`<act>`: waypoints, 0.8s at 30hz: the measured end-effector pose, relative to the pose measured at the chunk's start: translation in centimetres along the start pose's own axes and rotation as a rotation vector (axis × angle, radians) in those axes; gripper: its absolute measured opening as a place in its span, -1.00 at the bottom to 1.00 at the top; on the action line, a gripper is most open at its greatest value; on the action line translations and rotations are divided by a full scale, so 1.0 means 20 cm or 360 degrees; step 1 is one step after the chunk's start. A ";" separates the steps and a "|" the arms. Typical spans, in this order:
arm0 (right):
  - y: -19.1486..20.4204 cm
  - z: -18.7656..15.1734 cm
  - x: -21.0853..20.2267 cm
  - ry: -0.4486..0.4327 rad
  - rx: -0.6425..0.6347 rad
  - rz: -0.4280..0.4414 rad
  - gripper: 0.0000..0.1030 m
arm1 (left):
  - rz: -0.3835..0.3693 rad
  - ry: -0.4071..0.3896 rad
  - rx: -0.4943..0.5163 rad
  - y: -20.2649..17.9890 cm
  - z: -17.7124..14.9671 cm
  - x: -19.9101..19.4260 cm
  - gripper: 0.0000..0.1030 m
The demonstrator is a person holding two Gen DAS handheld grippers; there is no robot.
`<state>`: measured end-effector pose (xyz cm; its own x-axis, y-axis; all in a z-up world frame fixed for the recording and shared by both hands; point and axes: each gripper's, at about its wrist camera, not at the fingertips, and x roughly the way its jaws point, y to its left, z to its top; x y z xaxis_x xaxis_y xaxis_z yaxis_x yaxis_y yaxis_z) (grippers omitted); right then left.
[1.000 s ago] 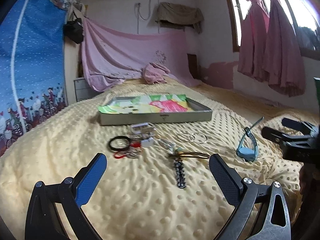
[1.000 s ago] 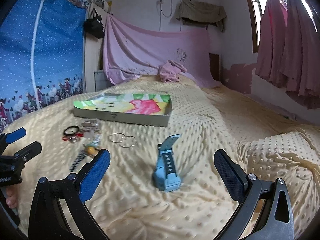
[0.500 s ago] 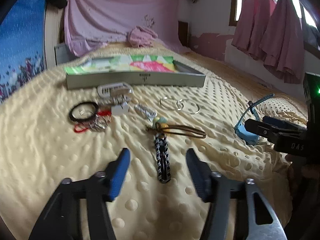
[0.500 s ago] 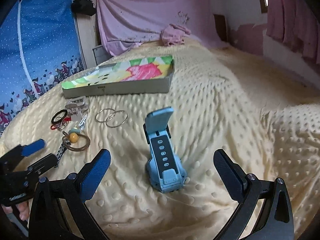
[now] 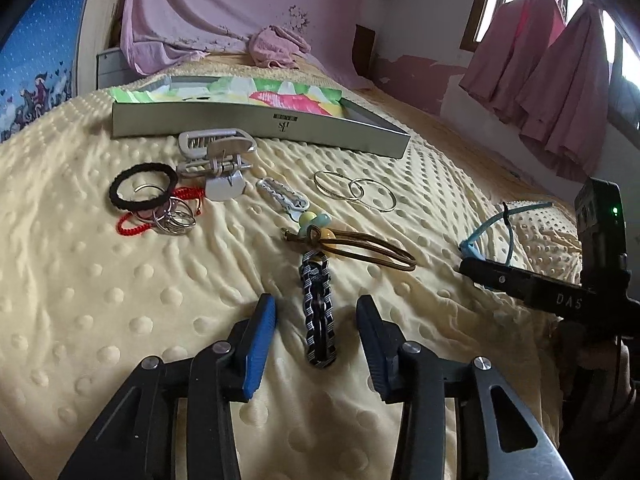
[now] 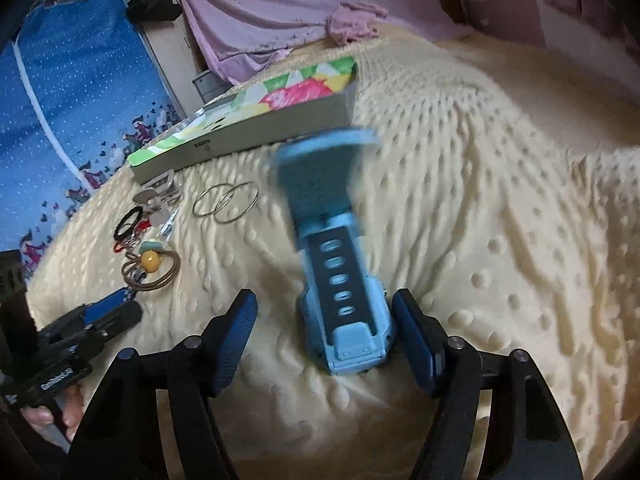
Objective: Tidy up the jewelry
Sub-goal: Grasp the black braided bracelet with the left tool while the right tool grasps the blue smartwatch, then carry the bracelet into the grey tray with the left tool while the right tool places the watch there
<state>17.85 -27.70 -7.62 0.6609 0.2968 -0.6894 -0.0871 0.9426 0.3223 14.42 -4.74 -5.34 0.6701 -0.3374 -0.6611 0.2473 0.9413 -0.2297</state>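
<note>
My left gripper [image 5: 316,322] is open, its fingers on either side of a black-and-silver chain bracelet [image 5: 318,312] lying on the yellow bedspread, not touching it. My right gripper [image 6: 326,330] is open around the base of a light blue watch [image 6: 340,280], which is blurred; its right finger [image 6: 416,336] is close to the watch case. In the left wrist view the watch [image 5: 492,224] shows behind the right gripper. The shallow grey tray [image 5: 256,120] with a colourful lining lies beyond the jewelry.
On the bedspread lie a brown cord with beads [image 5: 348,246], two hoop earrings [image 5: 356,190], a silver hair clip [image 5: 218,160], a white clip [image 5: 282,196], a black hair tie [image 5: 144,188], a red cord [image 5: 136,226] and metal rings [image 5: 176,218].
Both grippers have moved forward and down to the bedspread and narrowed. The left now brackets the chain bracelet, the right brackets the blue watch.
</note>
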 end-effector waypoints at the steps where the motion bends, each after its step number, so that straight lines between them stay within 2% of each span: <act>1: 0.01 -0.01 0.01 0.0009 -0.0003 0.0018 0.19 | -0.0002 0.0001 -0.0004 0.00 0.00 0.00 -0.26; 3: 0.01 -0.02 0.02 0.0024 -0.0005 0.0045 0.03 | 0.0001 0.0000 -0.0018 0.01 0.00 0.00 -0.35; 10: 0.02 -0.02 0.03 0.0002 0.0052 0.0086 0.01 | -0.0022 -0.0037 -0.0058 0.03 -0.01 -0.02 -0.69; 12: 0.00 -0.03 0.02 -0.0002 0.0065 0.0088 -0.08 | -0.0031 -0.0044 -0.0047 0.02 -0.02 -0.03 -0.75; 15: -0.01 -0.03 0.02 -0.0014 0.0060 0.0110 -0.22 | -0.0057 -0.0052 -0.0024 0.01 -0.04 -0.04 -0.75; 24: 0.05 -0.05 -0.01 -0.0057 -0.0038 0.0165 -0.22 | -0.0055 -0.0101 0.0046 -0.05 -0.08 -0.10 -0.76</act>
<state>16.95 -26.67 -7.88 0.6738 0.3874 -0.6292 -0.1737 0.9107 0.3747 11.75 -4.89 -4.84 0.7036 -0.3704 -0.6063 0.2904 0.9288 -0.2304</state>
